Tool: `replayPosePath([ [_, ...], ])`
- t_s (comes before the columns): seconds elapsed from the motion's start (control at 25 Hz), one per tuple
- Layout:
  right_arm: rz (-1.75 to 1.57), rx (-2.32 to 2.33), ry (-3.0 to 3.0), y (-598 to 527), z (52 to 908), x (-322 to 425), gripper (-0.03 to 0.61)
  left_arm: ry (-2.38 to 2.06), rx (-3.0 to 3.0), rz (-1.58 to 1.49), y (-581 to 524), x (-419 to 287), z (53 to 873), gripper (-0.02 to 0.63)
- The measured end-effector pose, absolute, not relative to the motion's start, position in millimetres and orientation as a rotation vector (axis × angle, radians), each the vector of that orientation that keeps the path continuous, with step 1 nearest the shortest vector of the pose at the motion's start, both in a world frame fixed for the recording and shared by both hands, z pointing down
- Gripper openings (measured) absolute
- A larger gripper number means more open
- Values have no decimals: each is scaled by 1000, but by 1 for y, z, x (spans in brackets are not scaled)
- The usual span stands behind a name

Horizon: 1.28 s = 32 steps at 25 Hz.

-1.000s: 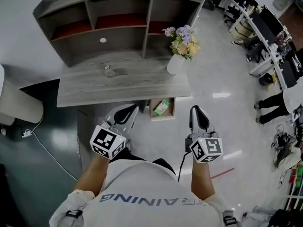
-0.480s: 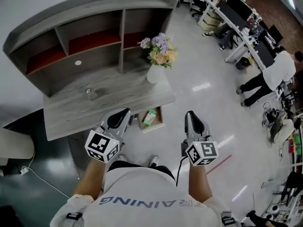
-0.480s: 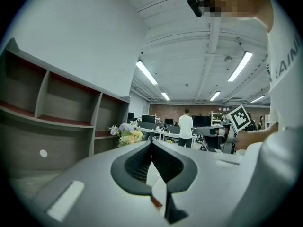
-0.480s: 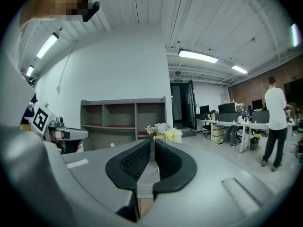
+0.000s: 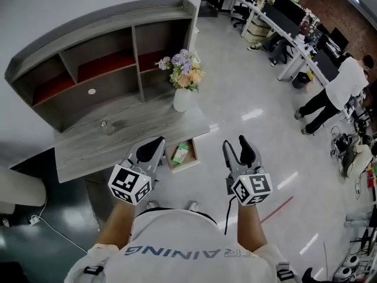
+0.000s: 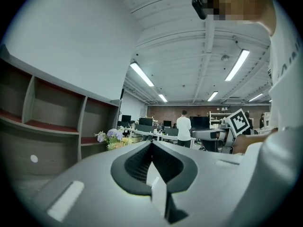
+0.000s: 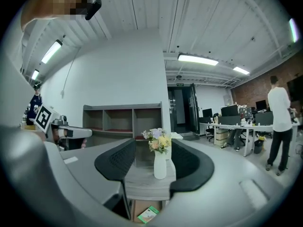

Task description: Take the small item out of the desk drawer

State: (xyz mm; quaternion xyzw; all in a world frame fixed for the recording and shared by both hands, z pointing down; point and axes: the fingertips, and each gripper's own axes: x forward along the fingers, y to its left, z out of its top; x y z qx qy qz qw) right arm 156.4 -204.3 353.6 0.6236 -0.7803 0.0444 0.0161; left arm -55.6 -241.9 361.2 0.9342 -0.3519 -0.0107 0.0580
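Note:
A small green and white box (image 5: 180,152) lies in the open wooden drawer (image 5: 193,160) under the front edge of the grey desk (image 5: 129,141). My left gripper (image 5: 156,142) is held up just left of the drawer, jaws shut (image 6: 152,144) with nothing in them. My right gripper (image 5: 236,145) hovers over the floor to the right of the drawer. Its jaws are opening and nothing is between them. In the right gripper view the gripper (image 7: 154,149) looks at the desk, with the box (image 7: 148,214) low in the drawer.
A white vase of flowers (image 5: 181,98) stands at the desk's right end, above the drawer. A small glass (image 5: 104,124) sits mid-desk, below the shelf unit (image 5: 94,58). A person (image 5: 333,93) stands at the right by office desks (image 5: 277,22).
My right gripper's jaws have parted from shut. The head view has swung, so the desk and drawer now sit further left. Both grippers stay in front of the drawer.

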Motion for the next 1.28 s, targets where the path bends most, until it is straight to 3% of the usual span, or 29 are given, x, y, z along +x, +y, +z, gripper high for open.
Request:
replayPosePath([
  [0.16,139,1880,-2451,-210,357,153,348,-1087,2831,-28,-244,-51,359,-2],
  [0.52,137,1855,-2484,-216,355,154,544,-1099,2827,-33,-242,-46,357,-2],
  [0.92,390,1786,-2452,-218,402,140,561,-1098,2795,27,-240,-58,369,-2],
  [1.28,854,1767,-2347,-230,519,129,477,-1090,2712,159,-242,-74,420,-2],
])
